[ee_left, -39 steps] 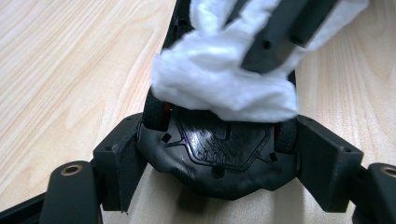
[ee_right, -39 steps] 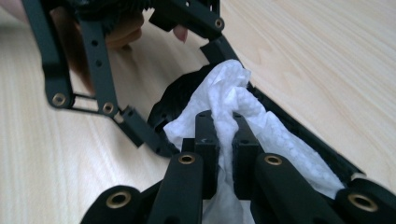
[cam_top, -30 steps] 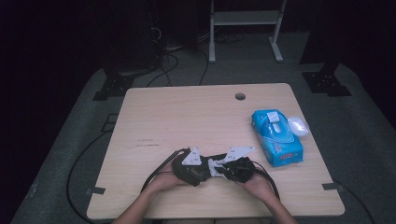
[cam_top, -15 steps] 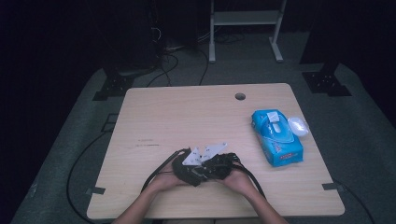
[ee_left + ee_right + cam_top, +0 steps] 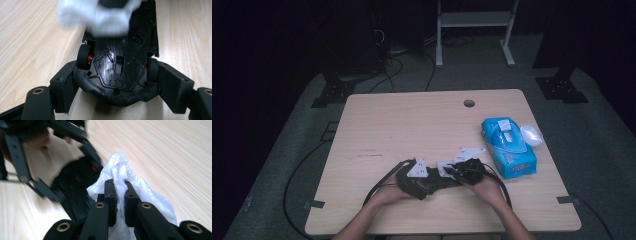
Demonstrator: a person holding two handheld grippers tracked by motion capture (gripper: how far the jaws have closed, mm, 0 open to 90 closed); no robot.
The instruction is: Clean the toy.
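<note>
Toy car: we see a black toy car (image 5: 120, 72) turned underside up, held at the near middle of the table (image 5: 412, 125), its chassis facing the left gripper view camera.
Left gripper: our left gripper (image 5: 117, 82) clamps the car across its body, one jaw against each flank just beside the red-hubbed wheels (image 5: 83, 57); the jaws stand fairly wide because the car fills the gap between them.
Right gripper: our right gripper (image 5: 120, 191) has its jaws drawn narrow, pinching a crumpled white wipe (image 5: 120, 170) between the pads.
Wipe against car: in the left gripper view the wipe (image 5: 100, 15) lies blurred over the far end of the chassis, touching it; in the right gripper view the car (image 5: 75, 185) sits just left of the wipe, close against it.
Grippers from above: in the high view the left gripper (image 5: 419, 181) and the right gripper (image 5: 457, 172) meet nose to nose near the table's front edge, our hands behind them.
Wipe pack: a blue pack of wipes (image 5: 508, 147) lies well apart at the right side of the table, with a small white lid-like piece (image 5: 531, 135) just beside it.
</note>
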